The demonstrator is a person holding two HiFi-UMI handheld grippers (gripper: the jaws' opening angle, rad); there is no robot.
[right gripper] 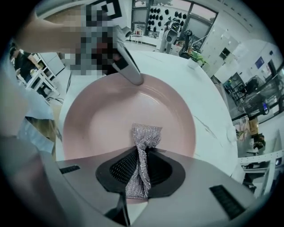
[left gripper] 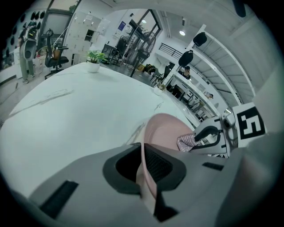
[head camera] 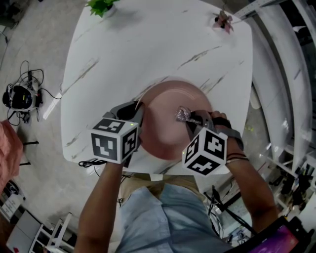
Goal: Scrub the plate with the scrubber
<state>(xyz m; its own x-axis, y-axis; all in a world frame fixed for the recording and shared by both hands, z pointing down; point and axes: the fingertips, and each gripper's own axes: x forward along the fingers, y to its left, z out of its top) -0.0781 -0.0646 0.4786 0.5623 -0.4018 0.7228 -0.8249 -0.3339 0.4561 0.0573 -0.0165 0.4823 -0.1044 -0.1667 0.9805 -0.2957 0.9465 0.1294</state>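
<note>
At the marble tabletop's [head camera: 148,44] near edge, the left gripper [head camera: 138,116] clamps the pink plate's [head camera: 163,106] left rim, while the right gripper [head camera: 191,118] pinches the silver mesh scrubber [head camera: 182,114], its free end pointing ahead onto the plate's inner face.

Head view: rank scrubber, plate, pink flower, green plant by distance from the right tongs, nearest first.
1. scrubber: clamped in the right tongs.
2. plate: directly under them, at the near edge of the table.
3. pink flower: far right corner of the table.
4. green plant: far left corner, farthest.
</note>
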